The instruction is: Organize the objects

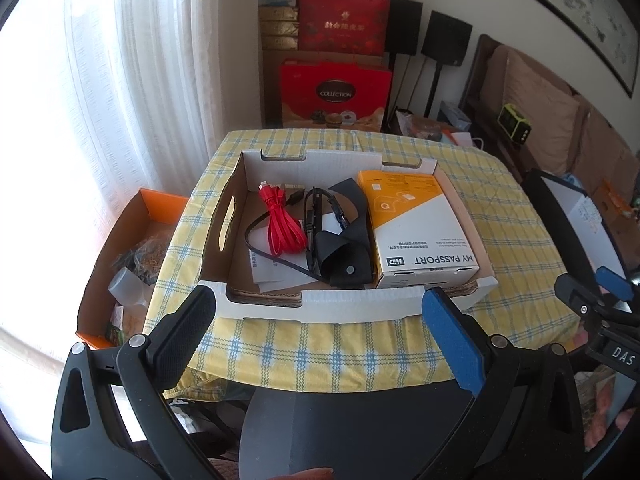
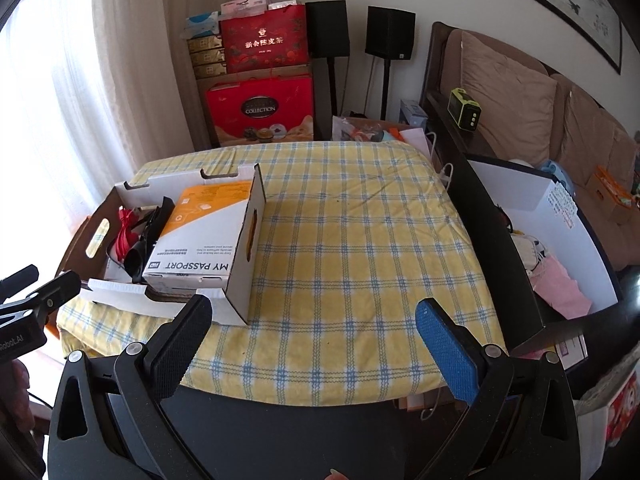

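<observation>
A white cardboard tray (image 1: 264,304) stands on the yellow checked tablecloth (image 1: 320,344). It holds a coiled red cable (image 1: 280,220), black cables (image 1: 312,208), a black pouch (image 1: 340,256) and a white and orange My Passport box (image 1: 416,224). My left gripper (image 1: 320,312) is open and empty, just in front of the tray's near wall. My right gripper (image 2: 316,320) is open and empty over bare cloth, to the right of the tray (image 2: 244,264). The box (image 2: 200,236) and red cable (image 2: 126,232) also show in the right wrist view.
An orange box (image 1: 120,248) of clutter sits low on the left of the table. A black-rimmed white box (image 2: 532,232) with pink cloth stands on the right. Red gift boxes (image 2: 260,108), speakers (image 2: 390,32) and a sofa (image 2: 520,96) lie beyond.
</observation>
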Motion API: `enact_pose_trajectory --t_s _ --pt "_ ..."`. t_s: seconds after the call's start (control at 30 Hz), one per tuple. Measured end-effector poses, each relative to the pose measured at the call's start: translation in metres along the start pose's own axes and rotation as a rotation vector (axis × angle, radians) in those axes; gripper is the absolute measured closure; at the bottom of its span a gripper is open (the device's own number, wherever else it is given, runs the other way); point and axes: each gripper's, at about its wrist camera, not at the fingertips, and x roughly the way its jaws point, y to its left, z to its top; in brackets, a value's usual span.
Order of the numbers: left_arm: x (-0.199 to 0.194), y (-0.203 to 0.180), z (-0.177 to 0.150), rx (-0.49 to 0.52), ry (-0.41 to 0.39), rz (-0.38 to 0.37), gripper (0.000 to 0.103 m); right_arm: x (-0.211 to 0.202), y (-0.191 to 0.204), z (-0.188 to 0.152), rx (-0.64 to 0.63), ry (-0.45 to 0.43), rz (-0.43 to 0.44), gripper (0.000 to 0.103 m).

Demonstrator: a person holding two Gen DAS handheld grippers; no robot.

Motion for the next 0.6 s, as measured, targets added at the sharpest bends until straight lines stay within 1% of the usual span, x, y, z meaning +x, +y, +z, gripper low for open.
enact_pose_trajectory --t_s 0.2,0.5,0.6 --pt "-0.0022 -0.0047 -0.0032 0.023 -0.005 0.021 0.0 -0.0043 -0.0039 -0.0012 0.018 -0.017 -0.015 0.0" --pt "-0.0027 -0.0076 -0.0021 0.037 -0.004 0.013 0.0 -0.0048 -0.0042 -0.0019 0.021 -0.021 -0.022 0.0" --pt "-0.0031 -0.0089 -0.002 0.041 -0.007 0.022 0.0 -0.0043 -0.0039 -0.0023 0.02 -0.021 -0.027 0.0"
